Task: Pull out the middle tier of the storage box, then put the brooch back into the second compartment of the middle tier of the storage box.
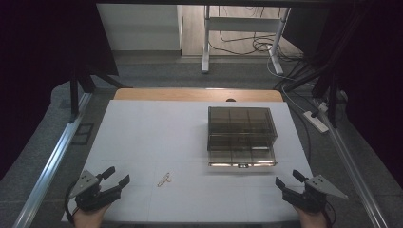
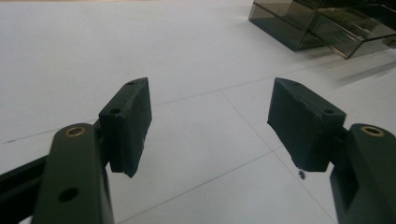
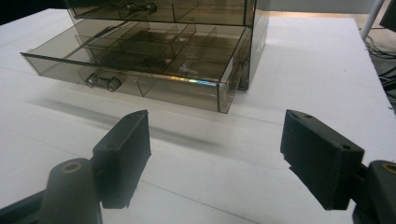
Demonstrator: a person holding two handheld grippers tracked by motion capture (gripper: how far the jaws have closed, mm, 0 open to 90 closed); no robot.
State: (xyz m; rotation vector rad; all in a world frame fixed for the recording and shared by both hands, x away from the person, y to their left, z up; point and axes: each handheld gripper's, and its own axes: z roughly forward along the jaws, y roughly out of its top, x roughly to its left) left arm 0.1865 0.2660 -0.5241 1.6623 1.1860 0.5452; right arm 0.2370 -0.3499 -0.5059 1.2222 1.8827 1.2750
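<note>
Left claw (image 1: 118, 177) sits at the near left corner of the white table (image 1: 152, 128), jaws spread wide, nothing between them. In the left gripper view the left claw (image 2: 210, 126) has bare table surface between its pads, and the drawer box shows far off at the top right.

Small paper clip (image 1: 164, 179) lies flat on the table, just right of the left claw, nearer to it than to the right one, and touching neither.

Smoky clear drawer box (image 1: 241, 135) stands right of centre, farther back. Its lower drawer (image 1: 242, 157) is pulled out toward the person; the compartments look empty. In the right gripper view the open drawer (image 3: 140, 70) with its metal handle (image 3: 102, 81) faces the camera.

Right claw (image 1: 291, 178) is at the near right corner, jaws spread wide, empty, just in front of the drawer and apart from it. Same in the right gripper view, where the right claw (image 3: 215, 154) holds nothing.
</note>
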